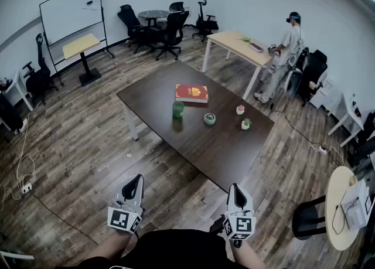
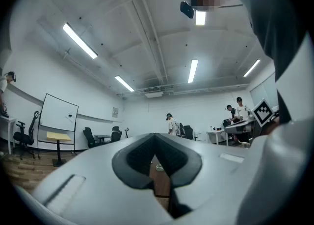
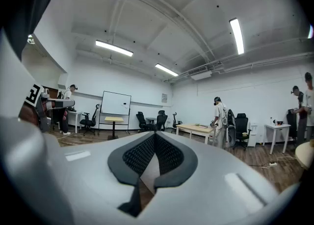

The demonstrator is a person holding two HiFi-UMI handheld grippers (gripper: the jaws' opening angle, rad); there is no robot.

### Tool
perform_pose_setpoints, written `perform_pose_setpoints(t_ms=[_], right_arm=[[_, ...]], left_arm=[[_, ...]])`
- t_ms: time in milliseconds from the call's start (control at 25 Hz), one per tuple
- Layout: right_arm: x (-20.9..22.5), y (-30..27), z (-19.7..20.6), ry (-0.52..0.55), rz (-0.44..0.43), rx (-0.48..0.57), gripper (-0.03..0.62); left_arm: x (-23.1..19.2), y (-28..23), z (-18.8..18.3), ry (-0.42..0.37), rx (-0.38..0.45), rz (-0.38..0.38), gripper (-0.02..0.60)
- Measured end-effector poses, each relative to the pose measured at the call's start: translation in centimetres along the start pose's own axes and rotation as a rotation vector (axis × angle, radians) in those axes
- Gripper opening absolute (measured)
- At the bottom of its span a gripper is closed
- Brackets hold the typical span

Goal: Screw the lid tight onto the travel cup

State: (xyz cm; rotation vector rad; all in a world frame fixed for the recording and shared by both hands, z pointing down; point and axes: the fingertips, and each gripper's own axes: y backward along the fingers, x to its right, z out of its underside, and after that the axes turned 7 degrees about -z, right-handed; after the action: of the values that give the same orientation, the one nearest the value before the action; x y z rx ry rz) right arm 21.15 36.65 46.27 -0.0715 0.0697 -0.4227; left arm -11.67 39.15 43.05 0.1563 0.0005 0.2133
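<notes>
Both grippers are empty, their jaws pressed together. The left gripper (image 1: 135,181) (image 2: 156,142) and the right gripper (image 1: 235,189) (image 3: 154,139) are held near the person's body, short of the dark brown rectangular wooden table (image 1: 234,150). Well ahead of them, roughly between their two lines, the upright green translucent travel cup (image 1: 178,109) stands on it. To the cup's right, apart from it, lies a small round pale-green piece (image 1: 209,119), possibly the lid. Just beyond the cup lies a flat red book (image 1: 191,93).
</notes>
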Motion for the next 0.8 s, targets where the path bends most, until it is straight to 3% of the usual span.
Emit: perform_pose_setpoints(t_ms=[320,800], right_arm=[[0.6,-0.1,0.2,0.003,-0.006,0.010,0.008],[3.0,-0.8,-2.8,-0.097,-0.006,0.140,0.009]], left_arm=[[0.5,-0.1,0.3,-0.003,-0.004,-0.004,0.000],[1.6,-0.9,0.0,0.021,-0.007,-0.022,0.000]])
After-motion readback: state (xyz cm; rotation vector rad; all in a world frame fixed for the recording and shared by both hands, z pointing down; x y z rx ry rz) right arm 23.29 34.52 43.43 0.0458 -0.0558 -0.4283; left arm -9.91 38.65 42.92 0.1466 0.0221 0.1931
